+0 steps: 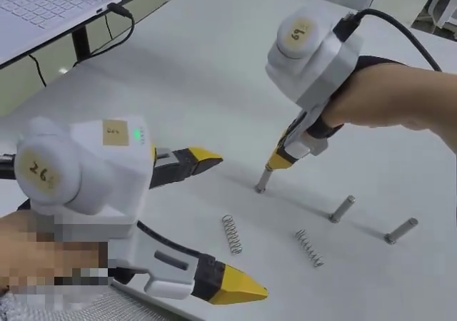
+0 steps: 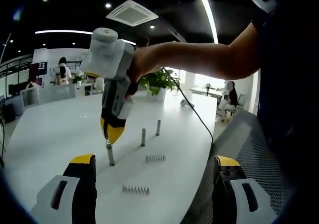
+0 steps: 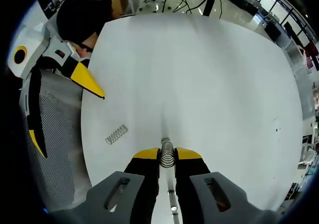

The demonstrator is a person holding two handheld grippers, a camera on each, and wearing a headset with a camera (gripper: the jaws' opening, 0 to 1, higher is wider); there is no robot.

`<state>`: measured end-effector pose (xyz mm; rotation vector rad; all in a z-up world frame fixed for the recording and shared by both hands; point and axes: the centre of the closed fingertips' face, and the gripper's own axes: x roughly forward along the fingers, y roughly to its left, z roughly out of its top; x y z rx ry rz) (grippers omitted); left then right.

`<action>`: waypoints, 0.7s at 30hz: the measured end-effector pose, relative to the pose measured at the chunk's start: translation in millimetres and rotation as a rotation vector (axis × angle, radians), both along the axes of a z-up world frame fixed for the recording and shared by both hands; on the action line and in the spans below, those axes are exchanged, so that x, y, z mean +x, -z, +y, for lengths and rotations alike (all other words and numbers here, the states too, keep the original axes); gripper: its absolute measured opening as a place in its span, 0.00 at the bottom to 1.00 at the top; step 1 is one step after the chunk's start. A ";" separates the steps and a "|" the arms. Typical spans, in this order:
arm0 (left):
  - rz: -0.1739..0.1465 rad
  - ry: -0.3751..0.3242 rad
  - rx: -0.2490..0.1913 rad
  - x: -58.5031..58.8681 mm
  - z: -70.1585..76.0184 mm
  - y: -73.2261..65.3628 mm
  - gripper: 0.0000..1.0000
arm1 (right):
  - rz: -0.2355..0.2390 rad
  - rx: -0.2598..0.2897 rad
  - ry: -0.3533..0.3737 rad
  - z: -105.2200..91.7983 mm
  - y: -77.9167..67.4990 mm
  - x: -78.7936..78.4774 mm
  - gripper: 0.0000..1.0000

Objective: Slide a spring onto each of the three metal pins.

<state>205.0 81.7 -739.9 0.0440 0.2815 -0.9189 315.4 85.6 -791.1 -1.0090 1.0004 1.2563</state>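
While the right gripper (image 1: 278,162) points steeply down at the white surface (image 1: 214,85), its yellow-tipped fingers (image 3: 147,155) are pressed in on a spring (image 3: 168,152), pinching it upright directly above the first pin (image 1: 263,180). A hand (image 1: 378,96) wraps the gripper's handle at 2 o'clock in the head view. In the left gripper view the spring's lower end meets the top of that pin; I cannot tell whether it has passed over the tip.

The middle pin (image 1: 342,209) stands at 4 o'clock from the first pin, and the end pin (image 1: 401,230) stands further along the same line. All three are upright and well apart from one another.

Two more springs lie flat on the surface. The near spring (image 1: 231,234) is at 7 o'clock from the first pin, and the far spring (image 1: 309,247) is at 7 o'clock from the middle pin. Neither touches a pin.

The left gripper (image 1: 237,223) hangs low at 8 o'clock in the head view. Its own fingers are spread wide with nothing between them, and their tips aim toward 3 o'clock. In its own view the near spring lies just ahead between the spread tips, with the row of pins beyond it.

A laptop (image 1: 50,0) shows at 11 o'clock in the head view.
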 end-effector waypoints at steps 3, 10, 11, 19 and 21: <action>0.000 0.000 -0.001 0.1 -0.1 0.0 0.95 | 0.011 -0.002 0.006 1.6 3.2 0.3 0.09; -0.002 -0.004 -0.001 0.5 -0.8 -1.4 0.95 | 0.018 -0.028 0.003 3.6 16.2 -2.6 0.09; -0.001 -0.005 -0.001 0.5 -0.7 -1.3 0.95 | 0.015 -0.032 0.006 3.5 17.8 -2.0 0.09; -0.003 -0.005 0.000 0.4 -2.4 -2.6 0.94 | 0.018 -0.055 0.027 5.1 38.8 0.1 0.09; -0.002 -0.006 0.000 0.2 -2.1 -2.6 0.94 | 0.016 -0.058 0.026 5.2 41.4 -0.1 0.09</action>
